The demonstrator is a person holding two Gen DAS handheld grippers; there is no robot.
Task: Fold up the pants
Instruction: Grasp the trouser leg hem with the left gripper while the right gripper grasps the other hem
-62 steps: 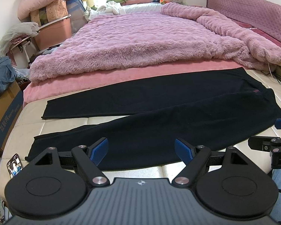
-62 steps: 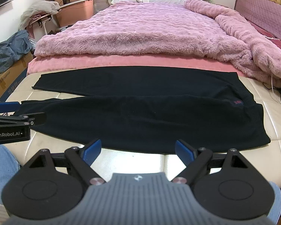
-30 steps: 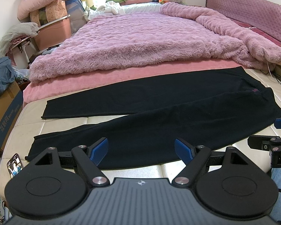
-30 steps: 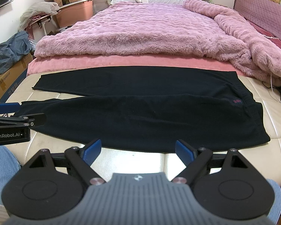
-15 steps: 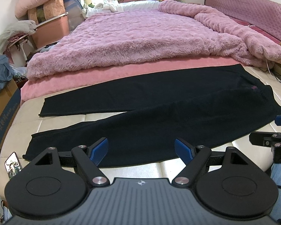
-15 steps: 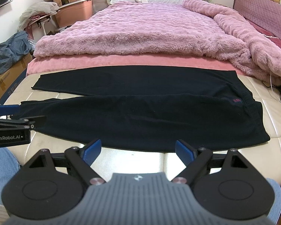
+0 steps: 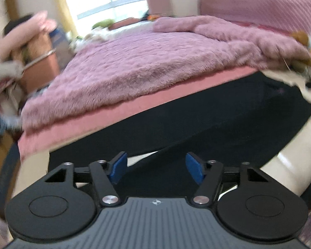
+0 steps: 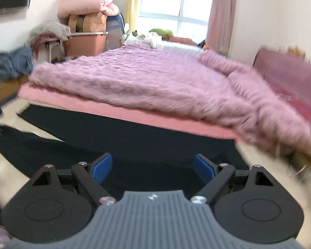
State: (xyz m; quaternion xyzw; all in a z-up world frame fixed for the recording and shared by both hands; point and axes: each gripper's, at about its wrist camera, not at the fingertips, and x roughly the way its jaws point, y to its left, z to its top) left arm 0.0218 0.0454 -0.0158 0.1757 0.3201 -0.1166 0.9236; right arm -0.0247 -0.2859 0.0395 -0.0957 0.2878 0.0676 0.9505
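Both tools have dropped low and swung forward since half a second ago; you now skim just above the cloth, and both views are smeared by motion.

Item: pants point(image 7: 228, 124), black, soft knit or fleece by the look. Location: spread flat across the near, cream-coloured strip of the bed point(image 7: 296, 155), in front of the pink sheet point(image 7: 105, 122) and the fluffy pink blanket point(image 7: 155, 62). Legs run left, waist lies right; the two legs part in a narrow V at the left.

Left tool point(image 7: 156, 168): blue pads wide apart, holding nothing, over the gap between the two legs.
Right tool point(image 8: 152, 169): blue pads wide apart, holding nothing, over the near leg toward the waist end.

Handling, as judged: light, limp, not fragile; it will sag and drag if you lift one point only. The nap probably grips the pads well, but a thin pinch may take one layer and leave the other.

Where to take hold: the near leg's outer edge, one tool toward the cuff, one toward the waist, so you can carry it over onto the far leg.
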